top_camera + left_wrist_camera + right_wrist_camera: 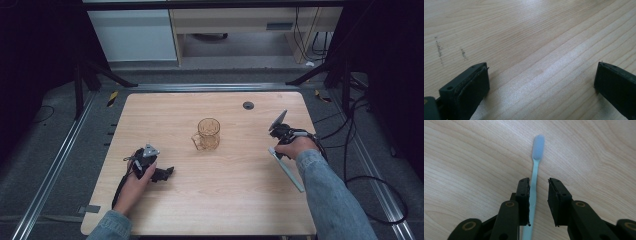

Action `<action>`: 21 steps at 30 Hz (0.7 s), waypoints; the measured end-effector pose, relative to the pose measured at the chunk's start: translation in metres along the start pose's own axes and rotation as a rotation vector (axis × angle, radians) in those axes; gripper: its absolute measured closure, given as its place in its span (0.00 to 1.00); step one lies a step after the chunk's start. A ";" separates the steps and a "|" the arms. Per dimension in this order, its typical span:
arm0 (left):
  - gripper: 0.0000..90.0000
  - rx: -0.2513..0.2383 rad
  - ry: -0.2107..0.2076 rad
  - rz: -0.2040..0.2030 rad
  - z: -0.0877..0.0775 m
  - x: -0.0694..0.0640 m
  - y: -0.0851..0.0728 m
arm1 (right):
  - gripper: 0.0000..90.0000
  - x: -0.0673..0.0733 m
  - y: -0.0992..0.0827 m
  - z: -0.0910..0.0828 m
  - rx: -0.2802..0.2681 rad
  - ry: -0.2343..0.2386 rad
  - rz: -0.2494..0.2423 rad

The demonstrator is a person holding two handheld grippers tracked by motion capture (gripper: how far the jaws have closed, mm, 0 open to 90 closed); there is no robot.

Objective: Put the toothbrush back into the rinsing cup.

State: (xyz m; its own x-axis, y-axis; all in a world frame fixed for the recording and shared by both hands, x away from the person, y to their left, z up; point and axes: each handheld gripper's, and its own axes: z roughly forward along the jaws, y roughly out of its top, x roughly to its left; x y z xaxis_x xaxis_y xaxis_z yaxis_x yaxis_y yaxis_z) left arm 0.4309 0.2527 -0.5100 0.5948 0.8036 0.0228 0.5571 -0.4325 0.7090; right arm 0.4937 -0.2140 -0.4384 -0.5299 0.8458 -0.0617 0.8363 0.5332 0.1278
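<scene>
A pale blue toothbrush [535,167] lies flat on the wooden table [210,200], its bristle head pointing away from my right gripper [538,181]. The handle runs between the jaws. One pad touches its side and the other stands a gap off, so the gripper is open around it. In the high view the toothbrush [289,174] lies near the table's right edge, under my right gripper [281,137]. An amber glass mug [207,134] stands upright mid-table. My left gripper [162,174] rests low at the front left, its jaws [541,72] wide open over bare wood.
A small black grommet [248,105] sits in the tabletop behind the mug. Black cables [360,175] trail off the right edge onto the floor. Metal rails [55,160] run along both sides of the table.
</scene>
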 end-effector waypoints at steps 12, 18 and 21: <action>0.00 -0.001 0.000 0.001 0.000 0.000 0.000 | 0.81 0.001 0.000 0.017 0.027 0.018 0.001; 0.00 -0.001 0.000 0.001 0.000 0.000 0.000 | 0.82 0.003 0.001 0.022 0.042 0.023 0.001; 0.00 -0.001 0.000 0.000 0.000 0.000 0.000 | 0.82 0.003 0.001 0.023 0.043 0.026 0.000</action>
State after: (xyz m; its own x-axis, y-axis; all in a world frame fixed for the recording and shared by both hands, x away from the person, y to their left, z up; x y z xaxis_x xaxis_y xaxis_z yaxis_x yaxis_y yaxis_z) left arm 0.4310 0.2527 -0.5100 0.5948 0.8035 0.0227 0.5566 -0.4321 0.7096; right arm 0.4960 -0.2109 -0.4612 -0.5333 0.8452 -0.0362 0.8410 0.5343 0.0850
